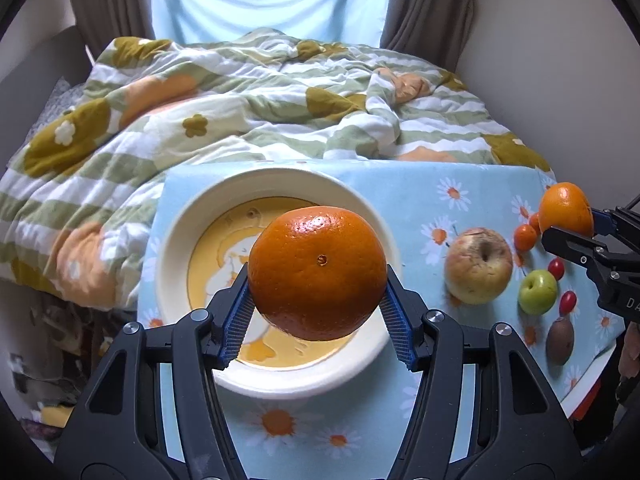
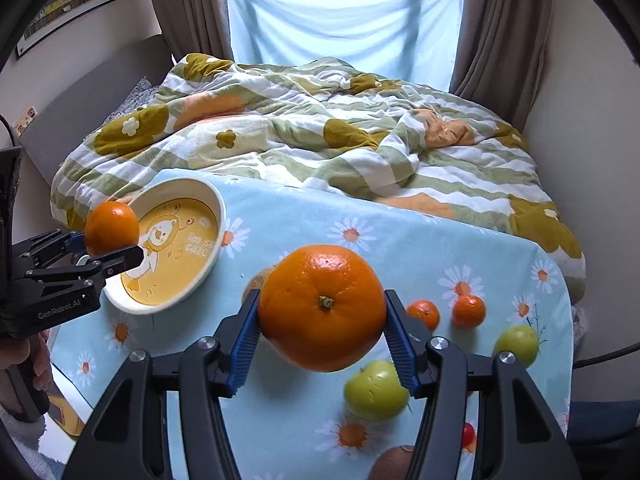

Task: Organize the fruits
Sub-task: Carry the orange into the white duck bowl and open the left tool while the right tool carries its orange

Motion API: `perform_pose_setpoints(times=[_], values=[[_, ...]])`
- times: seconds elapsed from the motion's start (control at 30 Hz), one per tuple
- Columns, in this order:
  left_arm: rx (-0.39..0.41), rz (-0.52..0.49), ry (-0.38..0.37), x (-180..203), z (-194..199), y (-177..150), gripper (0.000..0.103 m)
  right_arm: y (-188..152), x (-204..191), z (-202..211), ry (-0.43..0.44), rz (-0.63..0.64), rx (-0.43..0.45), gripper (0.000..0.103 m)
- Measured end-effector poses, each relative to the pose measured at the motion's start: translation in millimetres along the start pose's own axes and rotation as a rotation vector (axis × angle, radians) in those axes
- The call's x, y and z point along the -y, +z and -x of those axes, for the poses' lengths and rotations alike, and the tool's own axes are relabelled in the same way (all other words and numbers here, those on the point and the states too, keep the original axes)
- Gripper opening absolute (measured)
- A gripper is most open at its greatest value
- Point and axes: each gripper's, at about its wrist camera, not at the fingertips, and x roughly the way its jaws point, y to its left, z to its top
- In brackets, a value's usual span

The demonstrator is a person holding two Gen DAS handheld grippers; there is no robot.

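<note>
My left gripper (image 1: 318, 308) is shut on a large orange (image 1: 318, 272) and holds it above the cream bowl (image 1: 180, 236) with a yellow duck picture. My right gripper (image 2: 322, 344) is shut on a second orange (image 2: 322, 306), held above the daisy tablecloth (image 2: 400, 240). The right gripper also shows in the left wrist view (image 1: 568, 236) with its orange (image 1: 564, 208). The left gripper (image 2: 116, 252), its orange (image 2: 112, 226) and the bowl (image 2: 218, 208) show in the right wrist view.
On the cloth lie a blemished apple (image 1: 478, 266), a small green apple (image 1: 538, 292), small tangerines (image 2: 468, 310), red cherry tomatoes (image 1: 568, 302), a brown kiwi (image 1: 560, 340) and two green apples (image 2: 376, 390). A rumpled flowered duvet (image 2: 320, 132) lies behind the table.
</note>
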Motion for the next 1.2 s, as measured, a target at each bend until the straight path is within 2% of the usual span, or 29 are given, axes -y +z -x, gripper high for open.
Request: perform_pose_setpoints(times=[0.17,0.33,0.53,0.83,0.87,0.9,0.93,1.2], values=[[-0.025,-0.033,-0.005,-32,-26,14,0.065,23,-30,-18,0.002,-0.002,0.002,0.054],[-0.053,-0.093,-0.018,-48,-52,23,0.065,38,-50,-37,-0.009,-0.024,-0.011,0.054],[-0.079,-0.154,-0.021,-51,-77,24,0.065,42,-61,-52,-0.025,-0.064,-0.024,0.054],[-0.103,-0.169,-0.032,-45,-91,27,0.068,43,-63,-58,-0.027,-0.072,-0.045,0.054],[-0.094,-0.172,-0.033,-44,-89,27,0.077,43,-62,-58,-0.027,-0.071,-0.046,0.054],[-0.084,-0.174,-0.031,-43,-87,28,0.096,43,-61,-59,-0.027,-0.069,-0.048,0.054],[-0.072,-0.175,-0.028,-42,-84,29,0.103,43,-61,-59,-0.028,-0.070,-0.046,0.054],[-0.064,-0.139,-0.005,-47,-65,31,0.103,48,-51,-49,-0.010,-0.059,-0.033,0.054]])
